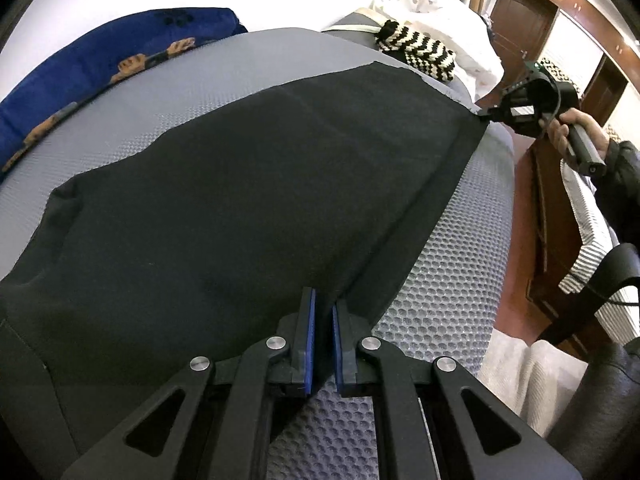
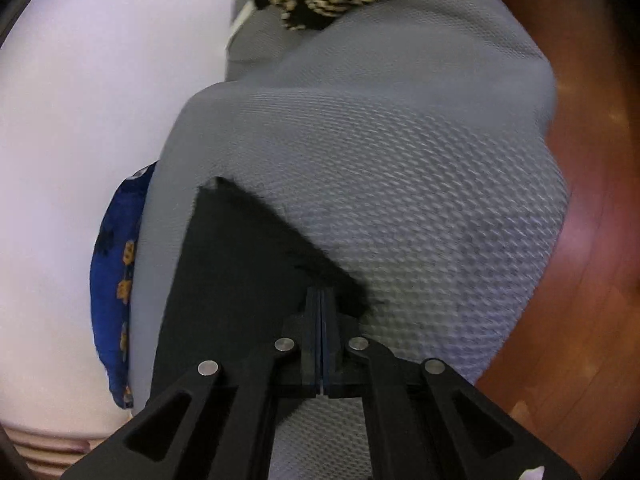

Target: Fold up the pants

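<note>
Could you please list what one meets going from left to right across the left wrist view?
blue patterned cushion → black pants → striped knit item → right gripper pinching the pants' corner → hand

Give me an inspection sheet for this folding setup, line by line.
Surface: grey textured mat.
Job's things: black pants spread flat on the mat.
Clutter: striped knit item, blue patterned cushion, white pillow.
Grippers: left tongs slightly parted at the pants' near edge; right tongs shut on a pants corner.
Cables: nothing seen.
Surroundings: wooden floor, wooden doors.
</note>
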### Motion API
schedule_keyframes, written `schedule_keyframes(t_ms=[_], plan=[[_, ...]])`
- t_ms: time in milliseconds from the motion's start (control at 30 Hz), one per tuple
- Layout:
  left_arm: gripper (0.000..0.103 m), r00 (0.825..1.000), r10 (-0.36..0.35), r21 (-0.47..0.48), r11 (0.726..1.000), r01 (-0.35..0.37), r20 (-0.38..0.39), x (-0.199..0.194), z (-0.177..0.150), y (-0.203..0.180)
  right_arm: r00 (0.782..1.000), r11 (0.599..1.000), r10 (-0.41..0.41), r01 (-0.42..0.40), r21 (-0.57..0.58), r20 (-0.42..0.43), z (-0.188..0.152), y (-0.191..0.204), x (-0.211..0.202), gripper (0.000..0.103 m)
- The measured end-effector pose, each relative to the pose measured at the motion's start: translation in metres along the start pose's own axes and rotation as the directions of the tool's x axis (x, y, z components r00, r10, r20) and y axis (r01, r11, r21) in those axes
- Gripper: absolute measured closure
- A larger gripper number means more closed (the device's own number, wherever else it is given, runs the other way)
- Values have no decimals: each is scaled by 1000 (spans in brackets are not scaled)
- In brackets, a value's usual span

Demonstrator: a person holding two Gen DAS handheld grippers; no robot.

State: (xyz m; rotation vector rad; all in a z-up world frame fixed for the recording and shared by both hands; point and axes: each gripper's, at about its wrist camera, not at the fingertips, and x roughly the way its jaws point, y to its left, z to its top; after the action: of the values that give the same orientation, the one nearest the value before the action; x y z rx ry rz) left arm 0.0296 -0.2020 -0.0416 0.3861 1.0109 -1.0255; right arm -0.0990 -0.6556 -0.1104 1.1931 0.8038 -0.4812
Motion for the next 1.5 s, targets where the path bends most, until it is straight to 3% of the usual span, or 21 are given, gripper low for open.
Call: schedule_keyframes(t_ms=[167,367,667,733,800,900,1100,1367,1433,1500], plan=[[95,1000,-4,-15,1000,4,-3,0,1,0,993,994,110,-109,15,-46,-7,-1,-5,97],[95,1000,-3,-21,1000,3,-8,0,1,0,995,997,77,-78,-3,-63,-7,6,16,96],[94,1000,7,-31,999,-7,-11,1,2,0,993,993,113,-112,21,-43,10,17,30,94],[94,1000,7,-37,999,-8,-9,1,1,1,992,992,121,-120,25,-45,9,14,26,89],[94,1000,6,-39,999,-7,-8,1,0,1,987,988,156,-155,26,-47,5,7,19,75],[94,1000,2,-42,999,-2,-8,1,0,3,979,980,197,-197,4,-41,-9,3,10,64],[94,1000,3,-43,999,-4,-7,1,1,4,970,969,240,-242,-45,-48,-25,12,18,63],[93,1000,2,-50,999,-3,-7,1,0,4,950,953,303,-303,-17,70,13,14,30,61],[93,1000,4,-50,999,-4,-7,2,0,4,940,941,337,-337,-20,51,15,15,30,66],[93,1000,4,-50,999,-4,-7,2,0,3,926,926,376,-376,-30,29,15,17,29,80]])
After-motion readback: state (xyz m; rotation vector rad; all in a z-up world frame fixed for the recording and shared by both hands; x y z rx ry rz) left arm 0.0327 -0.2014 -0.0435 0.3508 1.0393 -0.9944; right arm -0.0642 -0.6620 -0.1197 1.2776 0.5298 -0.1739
